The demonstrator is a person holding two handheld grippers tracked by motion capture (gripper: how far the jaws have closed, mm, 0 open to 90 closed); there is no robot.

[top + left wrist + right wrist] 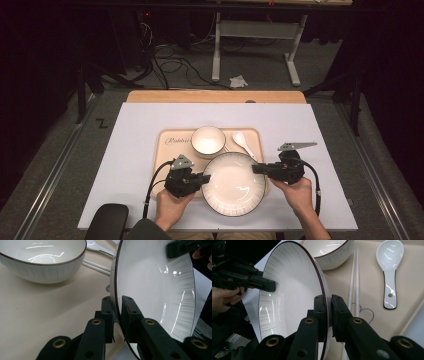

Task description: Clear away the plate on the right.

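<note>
- The left gripper [205,178] has its fingers [108,312] pinching the near-left rim of the white plate [234,183].
- The right gripper [257,169] pinches the opposite rim, fingers [338,312] pressed on either side of it.
- The plate sits over the front edge of the beige tray [167,150] on the counter [135,165].
- A bowl [208,141], a spoon [242,142] and chopsticks [354,282] lie behind it on the tray.

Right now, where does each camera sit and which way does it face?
High view: above the person's side, looking forward and down at the tray; both hands and forearms show.
Left gripper view: on the left gripper, looking along its fingers clamping the plate rim.
Right gripper view: on the right gripper, clamping the opposite rim.
Both gripper views share plate and bowl.
</note>
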